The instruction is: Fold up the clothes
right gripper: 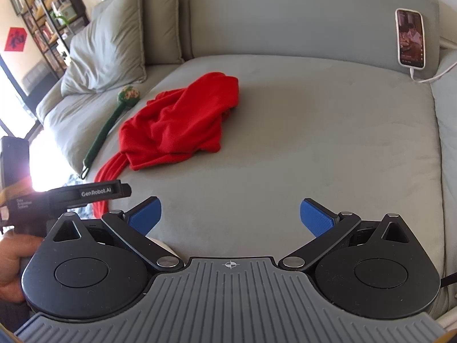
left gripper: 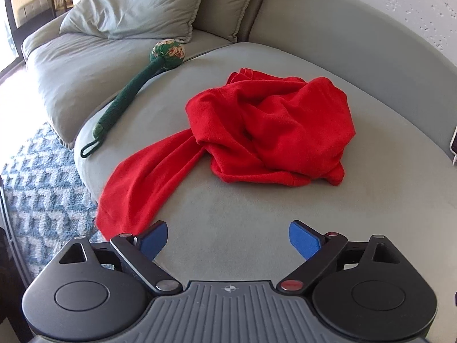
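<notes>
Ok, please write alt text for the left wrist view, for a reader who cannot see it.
A crumpled red garment lies on a grey sofa seat, one long part trailing over the front edge. The left hand-held gripper hovers open in front of it, holding nothing. A green fabric massage stick lies to the garment's left.

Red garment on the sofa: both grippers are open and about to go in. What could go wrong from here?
1. The red garment is bunched into a heap, so a gripper may well pinch several layers at once.
2. Its long trailing end hangs over the seat cushion edge; pulling could drag the garment off.
3. The green knitted mallet lies beside it, and the phone leans on its cable; spreading the cloth may catch either.
</notes>
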A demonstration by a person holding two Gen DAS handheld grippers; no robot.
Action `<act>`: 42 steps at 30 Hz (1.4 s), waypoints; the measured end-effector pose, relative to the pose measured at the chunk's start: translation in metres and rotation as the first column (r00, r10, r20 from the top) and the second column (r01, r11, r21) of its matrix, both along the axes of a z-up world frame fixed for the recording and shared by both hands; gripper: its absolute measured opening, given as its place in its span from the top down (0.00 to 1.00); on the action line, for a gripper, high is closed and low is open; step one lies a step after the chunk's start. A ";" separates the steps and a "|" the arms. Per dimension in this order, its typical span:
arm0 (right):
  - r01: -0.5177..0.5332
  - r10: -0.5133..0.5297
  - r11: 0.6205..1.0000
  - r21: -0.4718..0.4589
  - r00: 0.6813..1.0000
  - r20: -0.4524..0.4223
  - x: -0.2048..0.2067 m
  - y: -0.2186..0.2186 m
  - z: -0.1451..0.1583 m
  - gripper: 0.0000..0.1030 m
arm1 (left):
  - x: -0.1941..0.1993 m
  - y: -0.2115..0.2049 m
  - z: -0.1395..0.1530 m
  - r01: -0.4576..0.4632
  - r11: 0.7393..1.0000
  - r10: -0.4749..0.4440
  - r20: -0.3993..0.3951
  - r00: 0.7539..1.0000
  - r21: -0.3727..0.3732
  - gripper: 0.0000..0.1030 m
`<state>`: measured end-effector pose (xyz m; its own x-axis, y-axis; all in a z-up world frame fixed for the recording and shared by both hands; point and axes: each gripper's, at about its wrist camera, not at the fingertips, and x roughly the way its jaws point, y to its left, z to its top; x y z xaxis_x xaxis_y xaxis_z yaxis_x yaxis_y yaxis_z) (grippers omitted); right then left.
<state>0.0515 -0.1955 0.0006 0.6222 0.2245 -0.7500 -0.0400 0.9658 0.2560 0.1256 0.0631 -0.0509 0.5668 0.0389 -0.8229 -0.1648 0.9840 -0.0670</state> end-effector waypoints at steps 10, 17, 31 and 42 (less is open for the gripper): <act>-0.035 0.034 0.999 -0.017 0.999 -0.029 0.049 0.008 -0.027 0.00 | 0.070 0.013 -0.024 -0.044 0.998 0.048 0.079 0.996 -0.053 0.22; 0.096 -0.096 0.995 0.002 0.993 -0.066 0.041 -0.033 -0.036 0.00 | 0.093 0.002 -0.022 0.029 0.995 -0.018 0.126 0.992 -0.093 0.96; 0.521 -0.519 0.844 0.125 0.853 -0.052 -0.065 -0.177 -0.003 0.00 | -0.101 -0.213 0.096 0.851 0.519 -0.732 0.472 0.492 -0.083 0.97; 0.627 -0.634 0.753 0.200 0.773 -0.038 -0.166 -0.236 -0.012 0.00 | -0.190 -0.212 0.053 0.851 0.521 -0.837 0.239 0.493 0.069 0.33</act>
